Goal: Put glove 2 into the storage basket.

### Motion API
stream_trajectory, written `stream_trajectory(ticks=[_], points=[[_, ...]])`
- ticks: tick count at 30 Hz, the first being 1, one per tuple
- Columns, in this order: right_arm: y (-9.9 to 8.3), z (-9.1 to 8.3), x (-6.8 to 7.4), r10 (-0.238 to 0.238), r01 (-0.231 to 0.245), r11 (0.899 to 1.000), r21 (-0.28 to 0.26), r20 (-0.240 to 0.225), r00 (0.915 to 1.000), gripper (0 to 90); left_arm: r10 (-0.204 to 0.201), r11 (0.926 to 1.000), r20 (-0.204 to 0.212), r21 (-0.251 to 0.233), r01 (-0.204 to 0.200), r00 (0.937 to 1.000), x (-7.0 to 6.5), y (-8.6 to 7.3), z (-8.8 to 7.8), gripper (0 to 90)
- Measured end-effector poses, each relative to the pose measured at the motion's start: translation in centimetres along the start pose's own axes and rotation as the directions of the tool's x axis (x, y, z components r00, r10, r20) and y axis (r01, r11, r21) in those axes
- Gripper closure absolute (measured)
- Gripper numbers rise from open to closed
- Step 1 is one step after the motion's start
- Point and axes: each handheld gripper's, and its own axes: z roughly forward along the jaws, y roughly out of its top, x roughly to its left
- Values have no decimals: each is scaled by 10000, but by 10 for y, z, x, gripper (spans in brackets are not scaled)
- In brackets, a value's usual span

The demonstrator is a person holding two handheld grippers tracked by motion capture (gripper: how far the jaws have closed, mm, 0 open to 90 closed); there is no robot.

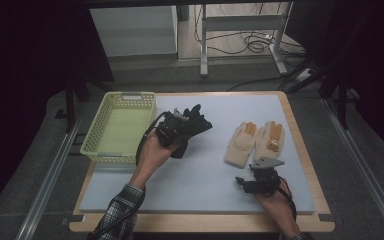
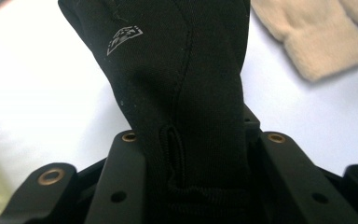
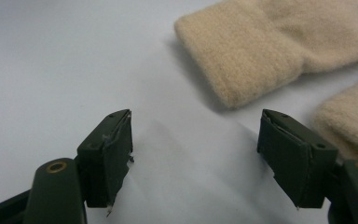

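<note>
Pale blue matting (image 1: 200, 175) lies bare between our hands. Our left gripper (image 1: 172, 131) clamps the black glove (image 2: 177, 79), lifted beside the yellow basket (image 1: 102, 150). Our right gripper (image 3: 196, 154) gapes empty, just short of the cream gloves (image 1: 255, 142) near the right edge.

black fabric glove (image 2: 177, 93) fingers cut off at 12 o'clock, cuff hidden between jaws, cream fleece gloves (image 3: 270, 51) cropped at 3 o'clock

My right gripper (image 3: 196, 158) has its jaws spread wide over the pale table surface (image 3: 51, 60), nothing between them; one beige glove cuff (image 3: 242, 56) lies just beyond; a second cuff (image 3: 349, 116) sits beside my right jaw.
</note>
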Motion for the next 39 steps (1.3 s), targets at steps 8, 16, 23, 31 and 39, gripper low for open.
stream_trajectory(ticks=[8,16,23,31,39], points=[[0,0,0,23,-23,10000,-31,-7,10000,261,-412,9989,-918,-266,389,9949,33,6,-36,671],[0,0,0,19,-19,10000,-30,-5,10000,261,-1154,9931,-1637,-399,1103,9797,74,-8,-54,667],[0,0,0,14,-14,10000,-30,-4,10000,261,-1836,9825,-2471,-153,1856,9514,111,-30,-62,663],[0,0,0,4,-4,10000,-30,-11,10000,260,-2724,9570,-2966,152,2898,9153,154,-63,-60,652],[0,0,0,16,-16,10000,-31,-10,10000,260,-3262,9208,-3364,985,3775,8834,184,-88,-42,641]])
